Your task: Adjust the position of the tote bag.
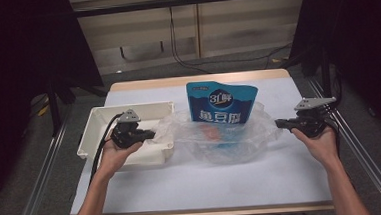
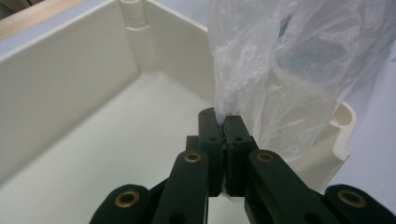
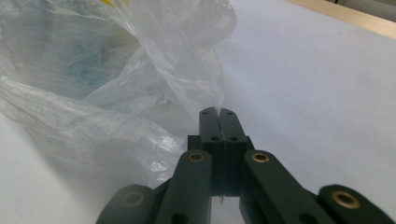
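A dim room with dark curtains at both sides and a pale panelled wall behind surrounds a worktop (image 1: 203,182) covered in a light lavender sheet with a wooden rim. Near its left edge sits a shallow cream rectangular plastic bin (image 1: 99,120), open on top. Around the middle of the worktop, towards the far edge, a crumpled clear plastic bag (image 1: 220,138) is spread wide between two hands, its left end reaching over the bin's right wall. Inside it stands a blue and white printed food pouch (image 1: 222,103), upright, its top rising above the bag's mouth; something orange shows through the film lower down, too blurred to identify.

The left claw (image 1: 150,135) hovers over the bin's near right corner, and in the left gripper view its jaws are pressed together on a gathered fold of the bag's film (image 2: 261,79), which rises straight from the tips. The right claw (image 1: 279,124) is out near the worktop's right edge, pointing inwards; in the right gripper view its jaws are closed tight with what looks like a thin edge of the same bag (image 3: 140,88) pinched at the tips.
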A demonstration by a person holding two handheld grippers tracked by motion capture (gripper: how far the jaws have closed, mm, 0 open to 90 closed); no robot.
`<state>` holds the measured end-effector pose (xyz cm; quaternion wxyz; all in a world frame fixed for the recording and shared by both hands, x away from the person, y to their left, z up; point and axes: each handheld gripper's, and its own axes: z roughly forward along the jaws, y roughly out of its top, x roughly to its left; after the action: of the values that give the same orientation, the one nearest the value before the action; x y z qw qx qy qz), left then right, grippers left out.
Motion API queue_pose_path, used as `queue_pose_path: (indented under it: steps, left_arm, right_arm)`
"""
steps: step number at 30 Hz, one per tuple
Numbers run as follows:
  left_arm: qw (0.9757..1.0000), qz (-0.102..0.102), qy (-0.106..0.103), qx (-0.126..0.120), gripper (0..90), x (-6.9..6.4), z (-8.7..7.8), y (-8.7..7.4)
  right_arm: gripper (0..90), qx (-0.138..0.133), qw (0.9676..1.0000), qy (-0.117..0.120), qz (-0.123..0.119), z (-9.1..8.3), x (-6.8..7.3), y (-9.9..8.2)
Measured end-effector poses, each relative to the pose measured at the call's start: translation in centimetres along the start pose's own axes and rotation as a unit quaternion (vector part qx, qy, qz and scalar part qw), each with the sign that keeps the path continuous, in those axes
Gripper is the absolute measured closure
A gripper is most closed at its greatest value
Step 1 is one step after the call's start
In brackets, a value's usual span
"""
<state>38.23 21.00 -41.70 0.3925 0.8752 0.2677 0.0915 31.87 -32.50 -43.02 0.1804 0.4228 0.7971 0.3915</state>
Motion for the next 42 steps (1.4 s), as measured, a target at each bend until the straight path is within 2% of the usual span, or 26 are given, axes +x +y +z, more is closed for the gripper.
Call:
queue_pose_path:
  steps: [1,3,4,6,11,12,13,14,15,16,19,20,22,24,26,27,28,29,30,31,33,35,37,42]
  left_arm:
    - [1.0000,0.006,0.004,0.003,88.8,0.1,0.1,0.0]
    - [1.0000,0.000,0.001,0.008,88.8,0.0,0.3,-0.1]
    - [1.0000,0.003,0.006,0.006,88.8,0.0,0.5,-0.1]
    - [0.9999,0.004,-0.001,0.014,88.8,0.0,0.6,-0.1]
    - [0.9997,0.006,0.000,0.022,88.8,0.0,0.9,-0.3]
    - [0.9996,0.007,0.008,0.025,88.8,0.0,1.0,-0.3]
    - [0.9997,0.000,0.002,0.025,88.8,-0.1,1.1,-0.4]
    - [0.9995,0.006,0.000,0.030,88.8,0.0,1.1,-0.4]
    - [0.9996,0.004,0.005,0.029,88.8,-0.1,1.3,-0.4]
    - [0.9996,0.002,0.000,0.028,88.8,-0.2,1.4,-0.4]
    - [0.9994,0.008,0.003,0.033,88.9,-0.1,1.4,-0.4]
    - [0.9993,0.007,-0.005,0.035,88.9,-0.1,1.5,-0.4]
    - [0.9992,0.011,-0.004,0.039,88.9,-0.2,1.5,-0.4]
    - [0.9993,0.005,-0.007,0.036,88.9,-0.2,1.6,-0.4]
    - [0.9991,0.009,-0.005,0.040,88.9,-0.2,1.6,-0.4]
    - [0.9994,0.003,-0.009,0.034,89.0,-0.2,1.7,-0.4]
    - [0.9991,0.009,-0.013,0.039,89.0,-0.2,1.7,-0.4]
    - [0.9991,0.010,-0.008,0.041,89.0,-0.3,1.8,-0.4]
    - [0.9989,0.013,-0.013,0.044,89.0,-0.2,1.9,-0.4]
    - [0.9989,0.007,-0.012,0.044,89.0,-0.3,2.1,-0.5]
    - [0.9985,0.011,-0.015,0.052,89.0,-0.2,2.4,-0.6]
    - [0.9984,0.017,-0.012,0.053,89.0,-0.4,2.6,-0.6]
    - [0.9985,0.008,-0.013,0.052,89.1,-0.4,2.6,-0.6]
    - [0.9981,0.010,-0.020,0.058,89.1,-0.3,2.8,-0.7]
  right_arm:
    - [90.0,0.002,1.0000,-0.001,-0.001,0.1,0.0,0.0]
    - [90.0,0.006,1.0000,-0.003,-0.003,0.2,-0.1,-0.1]
    - [90.0,0.008,1.0000,-0.002,-0.003,0.2,-0.1,-0.2]
    - [90.0,0.012,0.9999,-0.005,-0.002,0.4,-0.1,-0.3]
    - [90.0,0.022,0.9997,-0.008,-0.006,1.0,0.1,-0.4]
    - [90.0,0.023,0.9997,-0.005,-0.009,1.1,0.0,-0.4]
    - [90.0,0.025,0.9996,-0.005,-0.007,1.2,0.1,-0.4]
    - [90.0,0.031,0.9995,-0.007,-0.007,1.3,0.1,-0.5]
    - [90.0,0.035,0.9993,-0.010,-0.007,1.4,0.1,-0.6]
    - [90.0,0.037,0.9992,-0.010,-0.009,1.6,0.0,-0.7]
    - [90.0,0.050,0.9986,-0.015,-0.006,1.9,-0.2,-1.0]
    - [90.0,0.053,0.9984,-0.016,-0.006,2.0,-0.2,-1.1]
    - [90.0,0.056,0.9983,-0.012,-0.006,2.0,-0.1,-1.1]
    - [90.0,0.056,0.9981,-0.021,-0.015,2.1,0.0,-1.1]
    - [90.0,0.057,0.9981,-0.021,-0.010,2.0,-0.1,-1.1]
    - [90.0,0.057,0.9981,-0.022,-0.009,2.1,-0.2,-1.2]
    - [90.0,0.059,0.9980,-0.021,-0.009,2.1,-0.3,-1.3]
    - [90.0,0.063,0.9976,-0.025,-0.012,2.2,-0.2,-1.4]
    - [90.0,0.070,0.9968,-0.033,-0.022,2.4,-0.1,-1.5]
    - [90.0,0.073,0.9964,-0.034,-0.028,2.6,0.0,-1.6]
    - [90.0,0.081,0.9954,-0.037,-0.033,2.8,0.2,-1.6]
    - [90.0,0.088,0.9949,-0.034,-0.036,3.0,0.2,-1.6]
    - [90.0,0.095,0.9938,-0.039,-0.042,3.3,0.3,-1.8]
    - [90.0,0.104,0.9927,-0.045,-0.043,3.6,0.2,-2.0]
